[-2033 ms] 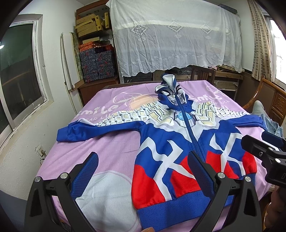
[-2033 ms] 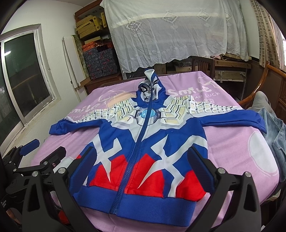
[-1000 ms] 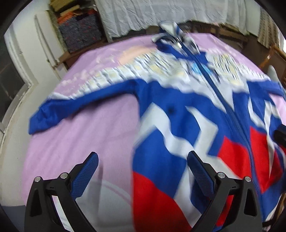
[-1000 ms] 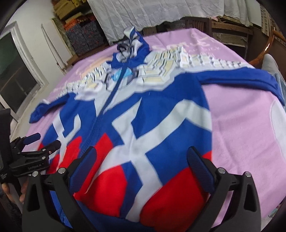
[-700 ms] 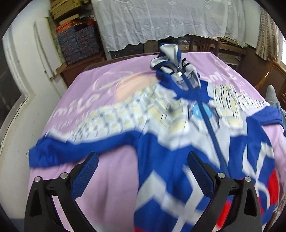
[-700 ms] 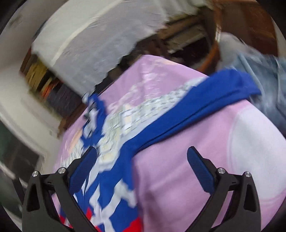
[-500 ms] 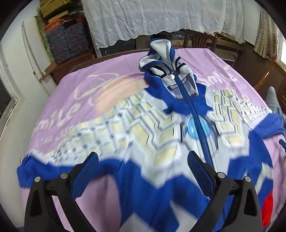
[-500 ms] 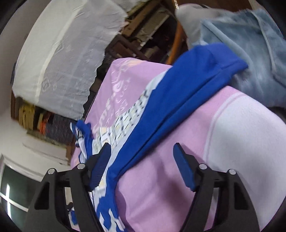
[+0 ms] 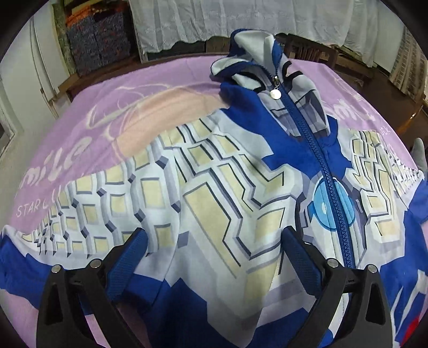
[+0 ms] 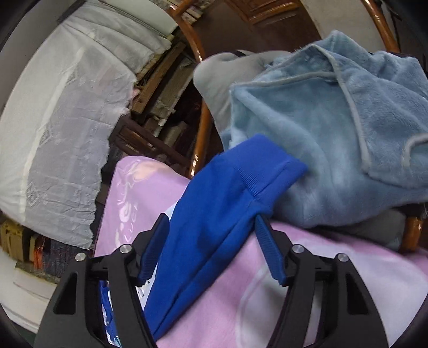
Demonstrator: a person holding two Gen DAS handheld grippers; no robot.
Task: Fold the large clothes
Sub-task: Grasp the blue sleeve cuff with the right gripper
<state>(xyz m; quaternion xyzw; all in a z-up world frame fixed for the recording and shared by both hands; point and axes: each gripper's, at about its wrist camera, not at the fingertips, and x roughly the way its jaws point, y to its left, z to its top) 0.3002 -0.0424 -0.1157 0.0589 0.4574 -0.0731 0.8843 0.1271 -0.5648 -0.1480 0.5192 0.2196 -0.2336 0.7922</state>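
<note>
A blue, white and red zip-up hooded jacket [image 9: 240, 187] lies front-up on the pink blanket [image 9: 88, 133], hood [image 9: 256, 53] at the far end. My left gripper [image 9: 211, 257] is open, low over the jacket's left chest near the shoulder. In the right wrist view the jacket's blue sleeve [image 10: 214, 214] with its ribbed cuff [image 10: 267, 171] runs between the fingers of my right gripper [image 10: 211, 241]. That gripper's jaws are partly closed around the sleeve, with gaps still showing on both sides.
A light blue fleece garment [image 10: 334, 128] is piled on a wooden chair [image 10: 200, 107] just past the cuff. A white lace cloth [image 9: 240, 21] covers furniture behind the table. Boxes [image 9: 99, 40] are stacked at the back left.
My left gripper moved forward from the hem to the jacket's chest. My right gripper swung right to the sleeve end, came close to the cuff and its jaws narrowed around the sleeve.
</note>
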